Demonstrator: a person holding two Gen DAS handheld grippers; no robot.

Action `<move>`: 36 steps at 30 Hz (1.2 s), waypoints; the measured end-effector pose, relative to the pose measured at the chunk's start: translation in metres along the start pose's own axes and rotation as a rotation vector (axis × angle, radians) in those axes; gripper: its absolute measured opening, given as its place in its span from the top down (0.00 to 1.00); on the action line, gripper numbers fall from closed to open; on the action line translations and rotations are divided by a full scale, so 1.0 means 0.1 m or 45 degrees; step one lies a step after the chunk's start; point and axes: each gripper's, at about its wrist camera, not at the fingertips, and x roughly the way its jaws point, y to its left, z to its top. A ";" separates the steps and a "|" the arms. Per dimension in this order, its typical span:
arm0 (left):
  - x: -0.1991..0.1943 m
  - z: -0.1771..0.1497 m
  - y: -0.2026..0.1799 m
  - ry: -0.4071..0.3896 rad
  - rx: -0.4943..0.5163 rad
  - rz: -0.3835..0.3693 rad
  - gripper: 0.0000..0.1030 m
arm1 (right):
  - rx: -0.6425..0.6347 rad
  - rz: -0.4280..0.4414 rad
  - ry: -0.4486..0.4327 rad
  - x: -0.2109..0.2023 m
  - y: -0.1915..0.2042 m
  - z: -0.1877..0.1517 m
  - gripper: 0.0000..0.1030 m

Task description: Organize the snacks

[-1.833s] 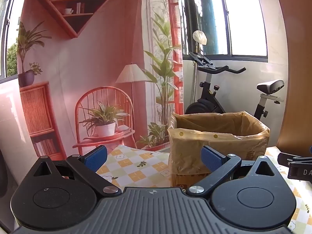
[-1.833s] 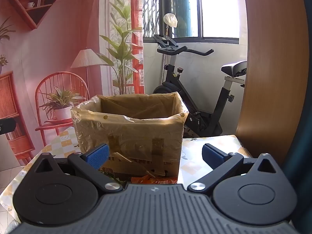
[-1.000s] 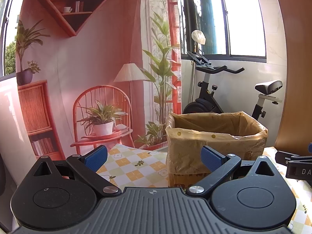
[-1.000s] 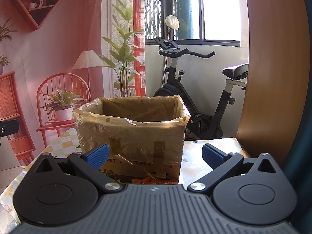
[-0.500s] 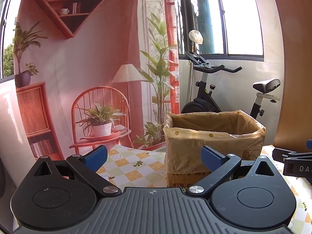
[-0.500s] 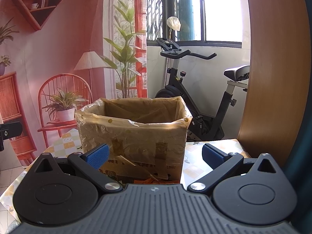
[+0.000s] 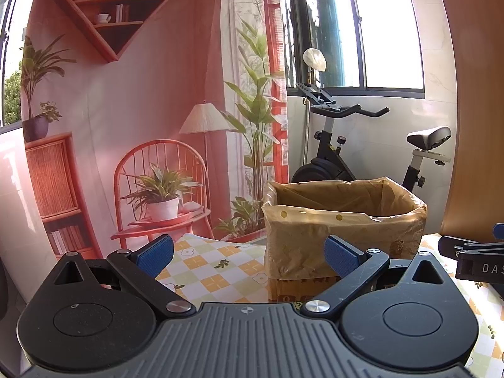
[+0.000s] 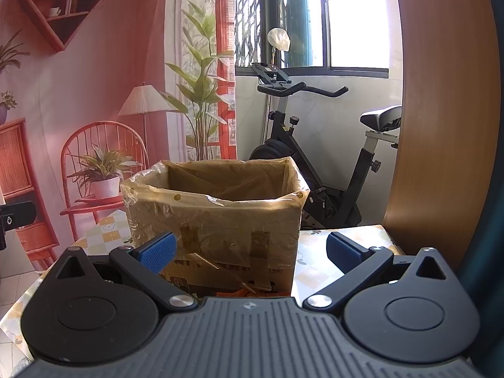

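A cardboard box lined with a yellowish plastic bag (image 7: 343, 220) stands open on the checked tablecloth (image 7: 214, 267); it also shows in the right wrist view (image 8: 217, 211), straight ahead. A bit of orange snack packaging (image 8: 239, 293) peeks out at the box's foot, mostly hidden by the gripper body. My left gripper (image 7: 247, 253) is open and empty, held above the table left of the box. My right gripper (image 8: 250, 250) is open and empty in front of the box. The right gripper's tip shows at the left view's right edge (image 7: 472, 252).
An exercise bike (image 8: 315, 157) stands behind the table by the window. A wooden panel (image 8: 441, 110) rises at the right. A printed backdrop with chair and plants (image 7: 157, 173) hangs behind. The table's edge (image 8: 19, 299) runs at lower left.
Both views have drifted slightly: the box sits a little further left in the left view and a little further right in the right view. Both grippers stay open and empty.
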 end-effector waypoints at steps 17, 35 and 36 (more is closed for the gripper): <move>0.00 -0.01 0.01 0.000 0.004 -0.009 0.00 | 0.010 -0.006 -0.008 0.00 -0.02 0.01 0.00; 0.04 -0.03 0.02 0.012 -0.009 -0.001 0.00 | 0.032 0.018 -0.013 0.02 -0.03 -0.03 0.00; 0.05 -0.03 0.03 0.013 -0.011 -0.004 0.00 | 0.037 0.021 -0.014 0.02 -0.03 -0.03 0.00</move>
